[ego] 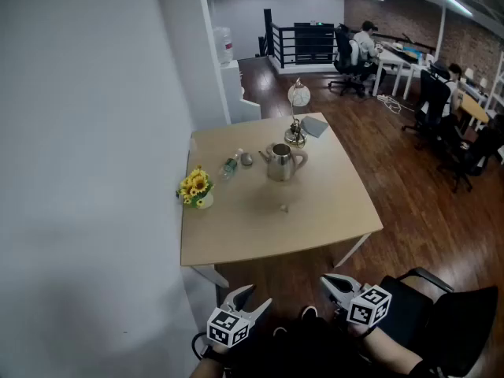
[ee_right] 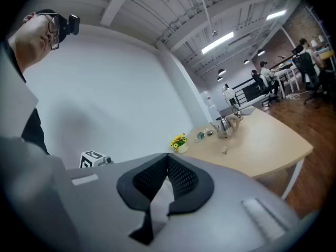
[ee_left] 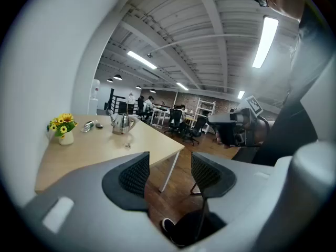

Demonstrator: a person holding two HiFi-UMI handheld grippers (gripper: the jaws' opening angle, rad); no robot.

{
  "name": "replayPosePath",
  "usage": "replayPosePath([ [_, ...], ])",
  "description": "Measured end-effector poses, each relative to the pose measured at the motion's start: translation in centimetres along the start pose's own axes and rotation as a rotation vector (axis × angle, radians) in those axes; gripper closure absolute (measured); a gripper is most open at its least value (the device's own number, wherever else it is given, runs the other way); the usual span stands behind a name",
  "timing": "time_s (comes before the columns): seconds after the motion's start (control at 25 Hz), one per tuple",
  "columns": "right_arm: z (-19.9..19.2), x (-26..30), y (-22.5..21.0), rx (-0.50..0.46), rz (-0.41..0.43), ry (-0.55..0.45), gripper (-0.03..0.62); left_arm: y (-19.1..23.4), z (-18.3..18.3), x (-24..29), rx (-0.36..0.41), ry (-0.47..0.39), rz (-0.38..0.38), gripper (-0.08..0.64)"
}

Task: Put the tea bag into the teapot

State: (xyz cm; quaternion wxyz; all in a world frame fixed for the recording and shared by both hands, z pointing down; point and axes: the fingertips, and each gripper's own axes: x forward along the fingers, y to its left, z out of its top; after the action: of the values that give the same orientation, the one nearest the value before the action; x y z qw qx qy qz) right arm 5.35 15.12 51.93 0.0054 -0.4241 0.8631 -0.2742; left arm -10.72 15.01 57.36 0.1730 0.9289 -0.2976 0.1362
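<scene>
A metal teapot (ego: 282, 162) stands near the middle of the beige table (ego: 331, 227), with its opening uncovered. The tea bag (ego: 284, 208) is a small pale speck on the table, in front of the teapot. Both grippers hang below the table's near edge, far from both things. My left gripper (ego: 250, 299) is open, its jaws apart with nothing between them (ee_left: 170, 175). My right gripper (ego: 331, 283) is shut and empty, its pads meeting at the tips (ee_right: 167, 159). The teapot (ee_left: 122, 123) and tea bag (ee_left: 127, 145) show small in the left gripper view, and again as teapot (ee_right: 226, 126) and tea bag (ee_right: 224, 150) in the right.
A pot of sunflowers (ego: 195, 187) sits at the table's left edge by the white wall. A small bottle (ego: 229, 165) and a round lid (ego: 246, 160) lie left of the teapot; a lamp (ego: 297, 116) stands behind it. A black chair (ego: 441, 313) is at my right.
</scene>
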Motion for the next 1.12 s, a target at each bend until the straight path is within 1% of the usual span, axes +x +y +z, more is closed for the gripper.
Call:
replayPosePath([
  [0.16,0.5,0.9,-1.2,-0.001,0.003,0.006,0.584,1.0,0.4,1.1,-0.004,-0.002,0.001,0.314],
  [0.4,1.8,3.7,-4.2,0.0,0.019,0.016,0.584,3.2,1.5,3.8,-0.005,0.001,0.008,0.314],
  [0.64,5.1,7.9,-7.7,-0.02,0.079,0.026,0.584,6.8,4.2,7.3,-0.035,-0.016,0.059,0.314],
  [0.8,7.9,10.9,-10.6,-0.045,0.113,0.029,0.584,9.1,6.1,10.6,-0.022,-0.005,0.077,0.314],
  [0.96,9.8,13.6,-13.6,-0.067,0.154,0.054,0.584,12.2,8.0,14.1,-0.031,-0.009,0.117,0.314],
  [1.12,11.2,15.6,-16.6,-0.069,0.194,0.094,0.584,13.9,9.4,17.7,-0.041,0.012,0.137,0.314],
])
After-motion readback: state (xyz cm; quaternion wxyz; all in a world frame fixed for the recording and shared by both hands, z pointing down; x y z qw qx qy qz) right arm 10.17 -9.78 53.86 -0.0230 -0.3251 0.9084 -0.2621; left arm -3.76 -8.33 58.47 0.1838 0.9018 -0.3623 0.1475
